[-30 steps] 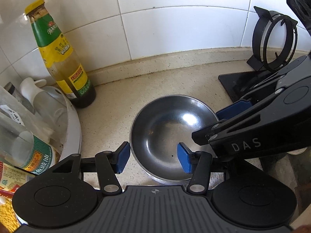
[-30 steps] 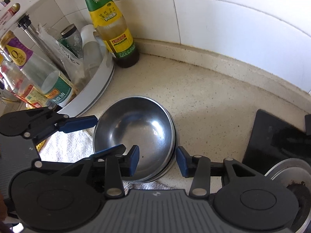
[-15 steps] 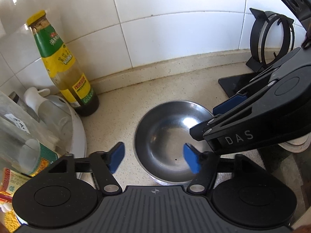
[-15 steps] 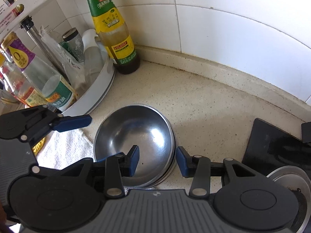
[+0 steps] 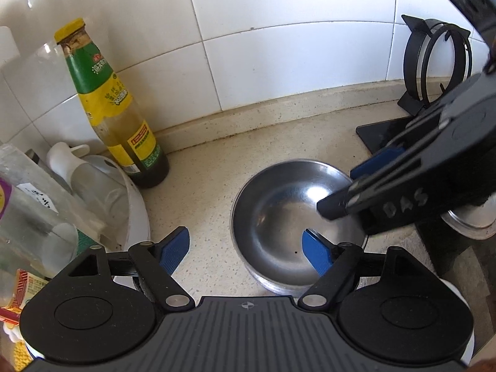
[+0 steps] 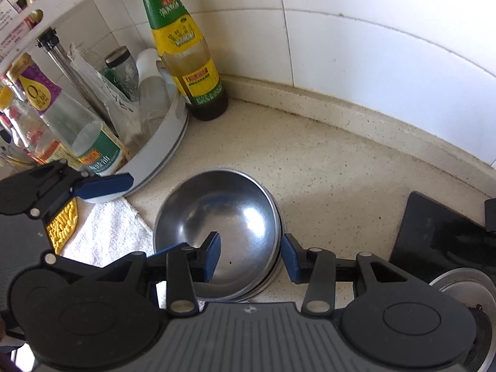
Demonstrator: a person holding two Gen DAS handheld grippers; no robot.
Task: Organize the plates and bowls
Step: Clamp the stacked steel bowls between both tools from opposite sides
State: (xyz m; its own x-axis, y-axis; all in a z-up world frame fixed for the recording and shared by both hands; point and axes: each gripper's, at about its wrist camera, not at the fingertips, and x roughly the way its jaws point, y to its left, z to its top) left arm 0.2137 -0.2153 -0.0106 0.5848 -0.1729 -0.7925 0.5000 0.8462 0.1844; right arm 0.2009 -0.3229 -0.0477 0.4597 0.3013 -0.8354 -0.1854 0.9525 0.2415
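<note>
A stack of nested steel bowls (image 5: 279, 217) (image 6: 223, 214) sits on the speckled counter. My left gripper (image 5: 245, 251) is open wide at the stack's near-left side, with its right finger over the bowl's near rim and its left finger over bare counter. The right gripper (image 6: 251, 256) is open and straddles the stack's right rim, one finger inside the top bowl and the other outside it. In the left wrist view the right gripper (image 5: 356, 183) reaches in from the right over the bowl. The left gripper's blue finger (image 6: 105, 184) shows at the left of the right wrist view.
A sauce bottle (image 5: 117, 114) stands by the tiled wall. A white round rack (image 6: 167, 142) with several bottles is on the left, with a white towel (image 6: 105, 232) and yellow mat (image 6: 60, 228) in front. At the right are the black hob (image 6: 440, 235) and ring stand (image 5: 434, 62).
The left gripper's fingers have spread wider. Both grippers have drawn back and up from the bowls. The bowl stack has stayed in place on the counter.
</note>
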